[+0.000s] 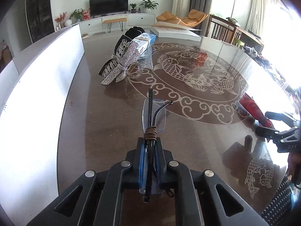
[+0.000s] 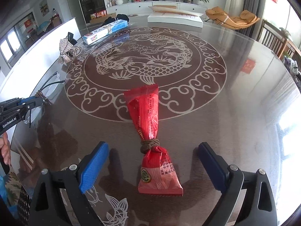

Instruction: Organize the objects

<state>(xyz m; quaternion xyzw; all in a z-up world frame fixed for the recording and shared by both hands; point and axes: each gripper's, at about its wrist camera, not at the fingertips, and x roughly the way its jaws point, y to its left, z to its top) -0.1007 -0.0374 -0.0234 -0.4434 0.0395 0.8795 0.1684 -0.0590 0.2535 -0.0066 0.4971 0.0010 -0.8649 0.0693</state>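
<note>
One pair of folded glasses (image 1: 154,113), bound with cord, is clamped in the left gripper (image 1: 149,146). One red packet (image 2: 150,131) lies on the counter (image 2: 235,113) between the right gripper's (image 2: 153,162) wide-spread, non-touching pads. At ten o'clock: one toothpaste box (image 2: 105,31), one rhinestone bow (image 2: 64,50).

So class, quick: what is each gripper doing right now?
Left gripper: shut on the glasses.
Right gripper: open, astride the red packet, pads not touching it.

Left gripper (image 1: 149,146) clamped on folded rimless glasses (image 1: 154,113), cord-wrapped. Rhinestone bow clip (image 1: 120,66) and toothpaste box (image 1: 144,42) lie beyond on carp-patterned table (image 1: 188,131). Red packet (image 1: 253,109) at right.
</note>
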